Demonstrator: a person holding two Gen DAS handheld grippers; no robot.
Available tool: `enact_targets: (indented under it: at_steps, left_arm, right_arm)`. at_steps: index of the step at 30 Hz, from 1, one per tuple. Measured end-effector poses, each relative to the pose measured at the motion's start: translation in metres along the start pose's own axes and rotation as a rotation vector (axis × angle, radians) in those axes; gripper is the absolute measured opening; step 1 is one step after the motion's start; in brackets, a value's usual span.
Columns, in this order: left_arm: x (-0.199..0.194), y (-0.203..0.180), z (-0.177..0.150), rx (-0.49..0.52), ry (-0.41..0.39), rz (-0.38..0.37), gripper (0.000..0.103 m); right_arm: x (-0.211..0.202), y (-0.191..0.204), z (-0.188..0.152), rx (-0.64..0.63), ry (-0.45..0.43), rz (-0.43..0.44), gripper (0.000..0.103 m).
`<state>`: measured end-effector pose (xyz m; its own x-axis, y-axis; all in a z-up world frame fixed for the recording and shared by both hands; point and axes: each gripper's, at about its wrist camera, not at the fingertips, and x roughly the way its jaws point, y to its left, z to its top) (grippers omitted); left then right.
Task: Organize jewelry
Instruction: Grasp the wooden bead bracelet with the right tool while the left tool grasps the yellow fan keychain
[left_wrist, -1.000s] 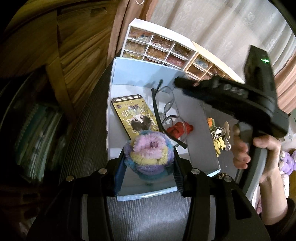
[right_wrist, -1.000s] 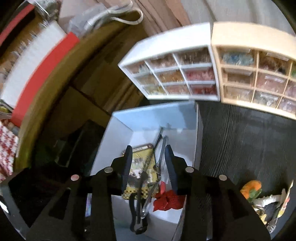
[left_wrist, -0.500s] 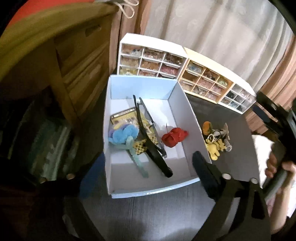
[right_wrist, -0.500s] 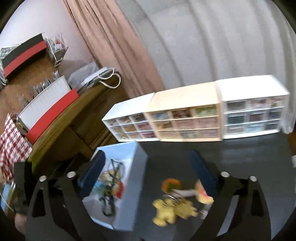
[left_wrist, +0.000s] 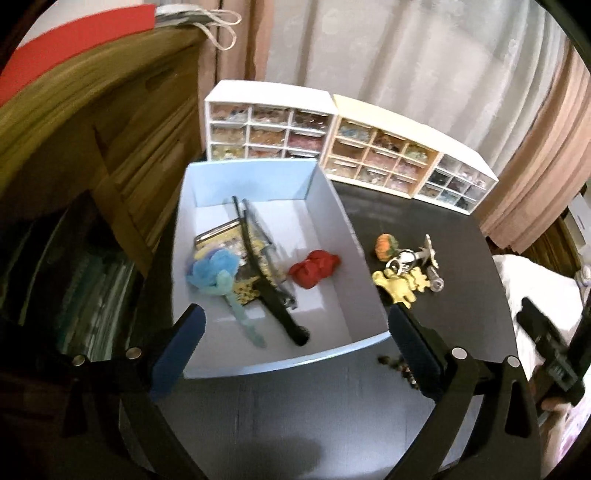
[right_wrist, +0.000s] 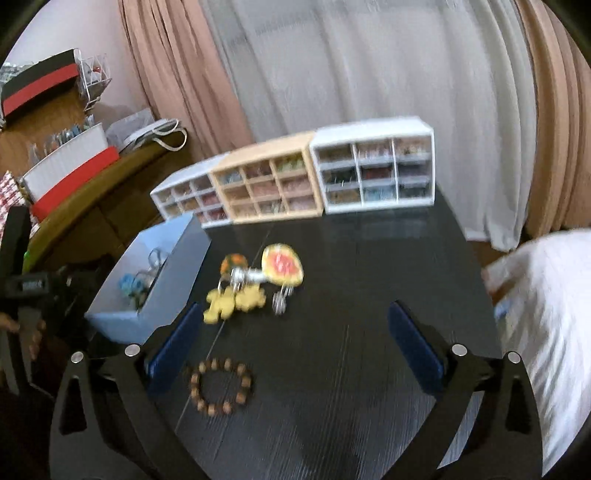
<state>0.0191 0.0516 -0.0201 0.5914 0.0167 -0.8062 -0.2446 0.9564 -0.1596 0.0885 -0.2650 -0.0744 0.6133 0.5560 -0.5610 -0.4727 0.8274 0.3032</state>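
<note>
— What is the table (right_wrist: 369, 295) looking like?
— Dark, matt, faintly grained wood.
— And the box (left_wrist: 332, 206)?
— Smooth pale-blue card, holding a fuzzy blue tuft (left_wrist: 216, 271) (pipe-cleaner pile); the bracelet (right_wrist: 221, 386) is showing wooden-looking beads.

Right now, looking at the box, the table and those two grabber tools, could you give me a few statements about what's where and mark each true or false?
1. The red fabric piece lies inside the blue box. True.
2. The brown bead bracelet is in the box. False: it lies on the black table, outside the box.
3. The left gripper is shut on the fluffy blue flower. False: its jaws stand wide open, and the flower lies in the box.
4. The keychain bunch lies on the table right of the box. True.
5. The right gripper is open and holds nothing. True.
</note>
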Motion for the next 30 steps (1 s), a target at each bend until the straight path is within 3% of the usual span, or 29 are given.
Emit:
enact_targets:
  at_steps: [6,9,13,18,21,27,30]
  left_arm:
    - [-0.002,-0.023,0.0,0.031,-0.022,-0.03,0.099]
    - [-0.001,-0.038,0.006,0.075,-0.025,-0.054,0.099]
    - [0.002,-0.049,0.018,0.11,-0.025,-0.054,0.099]
    - [0.006,-0.057,0.033,0.139,-0.03,-0.055,0.099]
    - [0.019,-0.065,0.047,0.178,-0.023,-0.103,0.099]
    - [0.058,-0.104,0.075,0.422,-0.001,-0.216,0.099]
    - [0.07,-0.131,0.075,0.632,-0.016,-0.284,0.099]
  right_arm:
    - [0.02,0.017,-0.019,-0.034,0.048,0.077,0.095]
    - [0.038,0.035,-0.026,-0.08,0.109,0.104,0.09]
    - [0.056,0.053,-0.035,-0.168,0.17,0.072,0.064]
    - [0.07,0.057,-0.044,-0.215,0.237,-0.011,0.048]
    - [0.069,0.055,-0.044,-0.218,0.236,-0.032,0.036]
    - [0.07,0.063,-0.046,-0.274,0.238,-0.066,0.021]
    - [0.07,0.069,-0.049,-0.302,0.239,-0.061,0.012]
